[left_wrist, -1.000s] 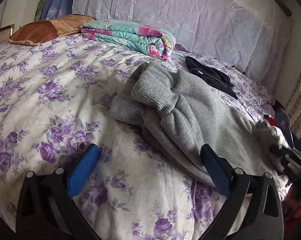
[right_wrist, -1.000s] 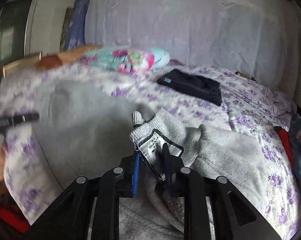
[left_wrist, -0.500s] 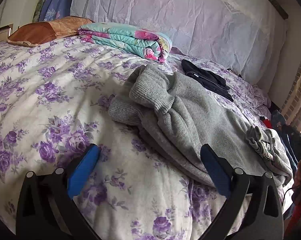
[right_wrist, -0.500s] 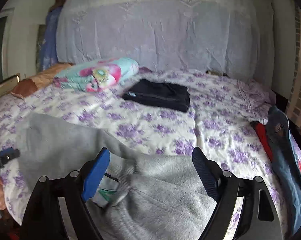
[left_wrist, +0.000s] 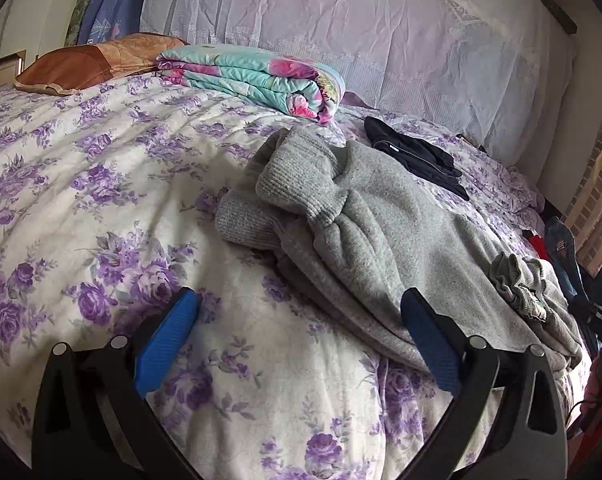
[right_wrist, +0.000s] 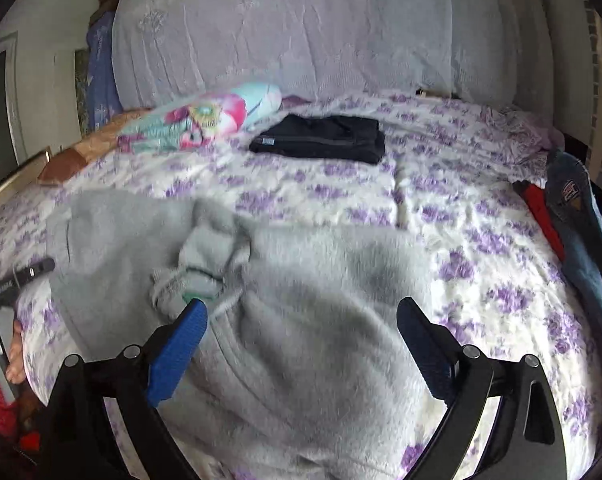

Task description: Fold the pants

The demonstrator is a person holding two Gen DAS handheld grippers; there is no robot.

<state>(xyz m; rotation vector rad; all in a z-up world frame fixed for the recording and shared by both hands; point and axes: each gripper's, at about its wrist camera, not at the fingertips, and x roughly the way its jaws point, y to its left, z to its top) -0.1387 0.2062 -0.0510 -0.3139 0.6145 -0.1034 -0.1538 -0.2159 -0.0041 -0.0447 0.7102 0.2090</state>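
Grey fleece pants (left_wrist: pixel 381 216) lie loosely folded on the floral bed, ribbed cuffs (left_wrist: pixel 297 184) bunched at the far left end, waistband (left_wrist: pixel 517 284) crumpled at the right. My left gripper (left_wrist: pixel 299 332) is open and empty, low over the bedspread at the pants' near edge. In the right wrist view the pants (right_wrist: pixel 301 300) spread under my right gripper (right_wrist: pixel 301 336), which is open and empty above them, with the waistband (right_wrist: pixel 205 268) just beyond its left finger.
Folded black pants (right_wrist: pixel 321 140) lie further back on the bed (right_wrist: pixel 481 248). A folded floral quilt (left_wrist: pixel 257 76) and brown pillow (left_wrist: pixel 81 64) sit by the headboard. Jeans (right_wrist: pixel 581 232) and a red garment (right_wrist: pixel 541 216) hang at the bed's right edge.
My right gripper let go of the pants' waistband, opened wide and pulled back above the pants. The waistband dropped onto the pants. My left gripper stayed open and nearly still.
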